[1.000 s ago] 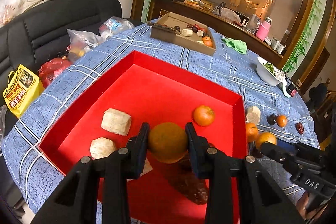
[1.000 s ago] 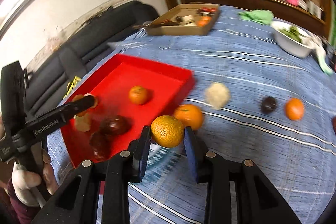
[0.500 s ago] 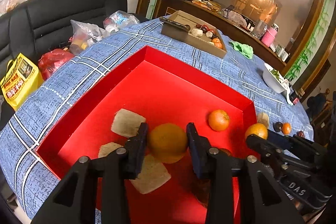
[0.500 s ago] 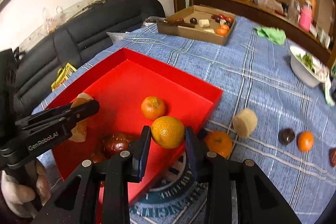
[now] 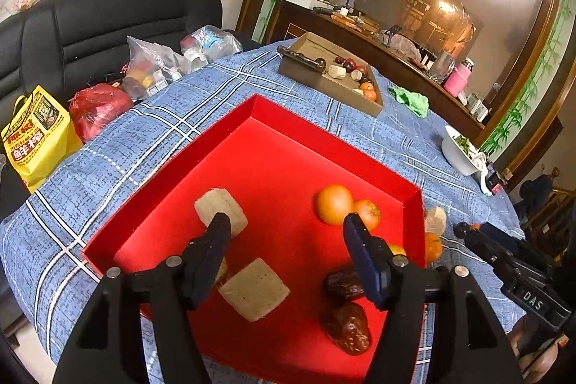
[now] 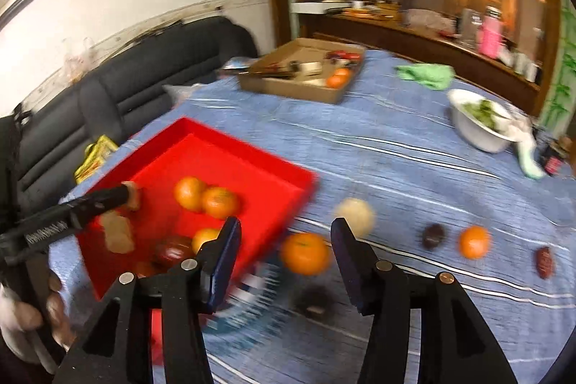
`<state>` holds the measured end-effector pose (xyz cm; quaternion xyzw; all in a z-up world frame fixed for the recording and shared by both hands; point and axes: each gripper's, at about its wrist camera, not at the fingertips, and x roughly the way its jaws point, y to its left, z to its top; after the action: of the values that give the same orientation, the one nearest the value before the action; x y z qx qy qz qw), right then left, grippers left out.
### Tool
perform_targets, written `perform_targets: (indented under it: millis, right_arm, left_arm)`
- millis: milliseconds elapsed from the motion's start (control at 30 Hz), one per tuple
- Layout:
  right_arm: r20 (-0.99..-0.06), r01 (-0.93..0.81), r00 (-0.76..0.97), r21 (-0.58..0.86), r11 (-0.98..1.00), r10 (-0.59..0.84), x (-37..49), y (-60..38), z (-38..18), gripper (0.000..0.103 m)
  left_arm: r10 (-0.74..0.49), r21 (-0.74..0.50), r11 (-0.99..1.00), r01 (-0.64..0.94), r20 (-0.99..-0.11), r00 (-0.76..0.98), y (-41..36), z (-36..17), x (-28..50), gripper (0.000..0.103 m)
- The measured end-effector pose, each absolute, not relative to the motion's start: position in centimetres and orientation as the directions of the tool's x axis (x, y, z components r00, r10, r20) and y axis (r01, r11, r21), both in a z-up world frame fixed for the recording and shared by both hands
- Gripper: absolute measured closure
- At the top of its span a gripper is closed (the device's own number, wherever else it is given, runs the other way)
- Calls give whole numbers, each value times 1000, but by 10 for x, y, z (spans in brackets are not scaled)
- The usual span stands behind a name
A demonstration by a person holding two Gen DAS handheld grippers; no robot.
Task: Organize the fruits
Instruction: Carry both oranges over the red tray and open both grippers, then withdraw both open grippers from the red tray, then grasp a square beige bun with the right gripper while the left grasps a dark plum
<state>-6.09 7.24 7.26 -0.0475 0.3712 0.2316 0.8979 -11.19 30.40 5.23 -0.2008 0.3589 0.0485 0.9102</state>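
The left gripper (image 5: 286, 233) hovers over the red tray (image 5: 172, 182), its jaws opening with nothing between them. In the tray, two oranges (image 5: 334, 204) touch near its right wall, two dark dates (image 5: 345, 285) lie toward its near right corner, and beige blocks (image 5: 253, 292) sit toward its near left. Beyond the tray's far corner a cardboard box (image 5: 324, 85) holds more fruit. The right gripper (image 5: 468, 236) reaches in just past the tray's right wall.

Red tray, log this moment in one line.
left gripper: opening, empty | right gripper: opening, empty | red tray: three oranges inside
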Motion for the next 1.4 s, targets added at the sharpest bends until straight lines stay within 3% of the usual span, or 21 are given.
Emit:
perform_targets:
  millis: [300, 767, 1200, 1400]
  right_arm:
    - [-743, -368, 571, 148, 918, 348, -57, 24, 44, 47]
    - [-781, -452, 501, 130, 882, 372, -59, 55, 18, 46]
    - [-722, -352, 584, 187, 917, 371, -32, 19, 42, 47]
    - [-747, -376, 553, 173, 910, 370, 8, 41, 31, 47]
  left_arm:
    - [-80, -292, 942, -164, -670, 738, 270, 63, -112, 37]
    - [-85, -247, 962, -118, -679, 729, 241, 67, -115, 36]
    - [-117, -239, 968, -73, -690, 715, 221, 61, -112, 35]
    - [-130, -218, 975, -36, -697, 705, 208, 59, -110, 35]
